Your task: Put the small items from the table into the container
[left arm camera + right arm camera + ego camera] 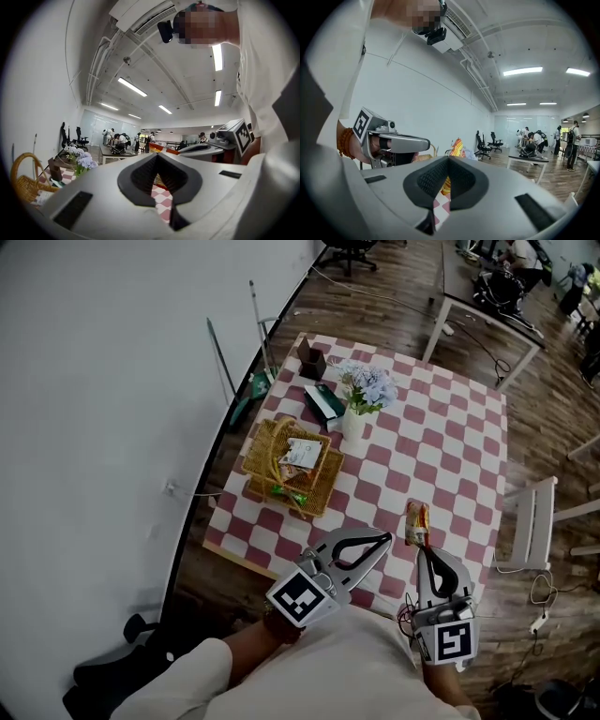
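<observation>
I find the right gripper (418,547) almost closed, its jaws pinching the lower end of an orange snack packet (417,521). That end is covered by the jaws, and the print is too small to read. The packet stands over the near right part of the checked counter (450,432). On the left gripper (382,540), the jaws are together with nothing between them. The wicker basket (265,444) sits well apart, at the counter's left. I cannot identify its contents.
</observation>
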